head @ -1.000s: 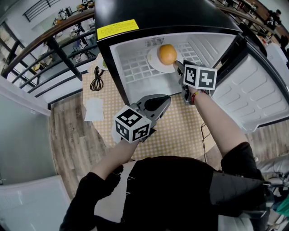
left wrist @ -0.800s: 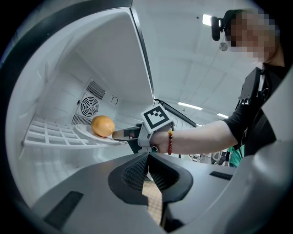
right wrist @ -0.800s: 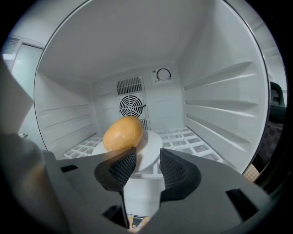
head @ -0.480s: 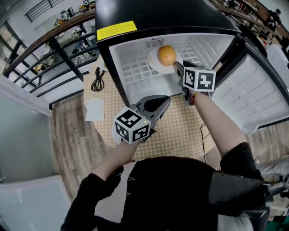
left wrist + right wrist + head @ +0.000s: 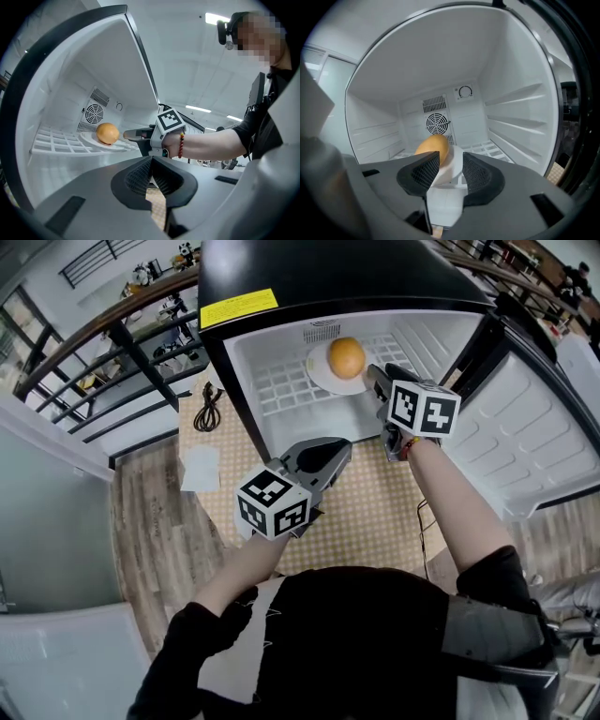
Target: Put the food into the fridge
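Note:
A round orange food item (image 5: pixel 347 357) (image 5: pixel 108 133) (image 5: pixel 432 147) rests on a white plate (image 5: pixel 319 373) (image 5: pixel 87 139) (image 5: pixel 454 159) on the wire shelf of the open fridge (image 5: pixel 281 395). My right gripper (image 5: pixel 372 379) (image 5: pixel 451 171) reaches into the fridge at the plate's right rim. Its jaws stand slightly apart, and the plate's edge shows in the gap. The left gripper view shows the right gripper (image 5: pixel 130 135) from the side, beside the plate. My left gripper (image 5: pixel 328 454) (image 5: pixel 151 161) hangs outside, in front of the fridge, shut and holding nothing.
The fridge door (image 5: pixel 530 437) is swung open to the right. A chequered mat (image 5: pixel 375 512) lies under the fridge front. A black cable (image 5: pixel 204 407) and a white sheet (image 5: pixel 200 468) lie at the left. A dark railing (image 5: pixel 112 334) runs behind.
My right gripper has drawn back a little toward the right from the plate. The food and plate stay on the shelf. The left gripper has hardly moved.

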A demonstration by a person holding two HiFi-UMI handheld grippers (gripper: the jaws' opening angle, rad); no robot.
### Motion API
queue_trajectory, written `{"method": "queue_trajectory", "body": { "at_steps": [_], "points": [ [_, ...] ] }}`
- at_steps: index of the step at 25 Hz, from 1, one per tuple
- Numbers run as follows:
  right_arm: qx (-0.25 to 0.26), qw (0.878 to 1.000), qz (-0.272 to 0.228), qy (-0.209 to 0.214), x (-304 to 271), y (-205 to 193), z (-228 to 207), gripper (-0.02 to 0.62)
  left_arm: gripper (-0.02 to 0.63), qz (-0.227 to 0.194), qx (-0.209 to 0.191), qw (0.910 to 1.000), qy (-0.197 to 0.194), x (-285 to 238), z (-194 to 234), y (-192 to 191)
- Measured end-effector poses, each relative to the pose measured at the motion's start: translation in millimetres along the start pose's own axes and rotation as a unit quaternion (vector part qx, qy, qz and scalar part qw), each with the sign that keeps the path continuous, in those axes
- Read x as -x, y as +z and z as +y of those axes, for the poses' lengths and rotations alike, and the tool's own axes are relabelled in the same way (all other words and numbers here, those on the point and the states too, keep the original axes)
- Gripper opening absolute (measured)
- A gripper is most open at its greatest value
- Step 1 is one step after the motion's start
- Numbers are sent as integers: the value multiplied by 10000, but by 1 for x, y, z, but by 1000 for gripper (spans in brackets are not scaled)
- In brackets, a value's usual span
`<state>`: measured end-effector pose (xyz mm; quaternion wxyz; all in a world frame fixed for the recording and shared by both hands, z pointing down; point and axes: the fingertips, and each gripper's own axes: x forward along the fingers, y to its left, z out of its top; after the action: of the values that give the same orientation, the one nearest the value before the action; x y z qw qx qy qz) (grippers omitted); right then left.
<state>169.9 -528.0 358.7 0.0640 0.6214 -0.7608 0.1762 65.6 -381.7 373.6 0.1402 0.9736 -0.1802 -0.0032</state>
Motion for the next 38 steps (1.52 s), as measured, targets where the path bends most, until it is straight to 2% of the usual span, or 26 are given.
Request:
{"method": "queue_trajectory", "body": {
  "at_steps": [6,12,17,29,38],
  "points": [
    [-706,9960,-457,291,36,-1,5,157,12,-104,-8,9997,240,-2,-6,6],
    [-1215,9901,-547,452,70,-26,6,58,12,-142,25,9995,283,-1,-15,2],
    [-1813,9790,-573,733,103,-48,11,25,12,-78,45,9997,236,-2,-28,-7],
    [-1027,9903,286,889,128,-119,31,17,12,161,276,9987,394,8,-33,-36],
    [-793,9921,392,884,132,-122,31,15,12,127,314,9983,469,14,-35,-34]
  ]
}}
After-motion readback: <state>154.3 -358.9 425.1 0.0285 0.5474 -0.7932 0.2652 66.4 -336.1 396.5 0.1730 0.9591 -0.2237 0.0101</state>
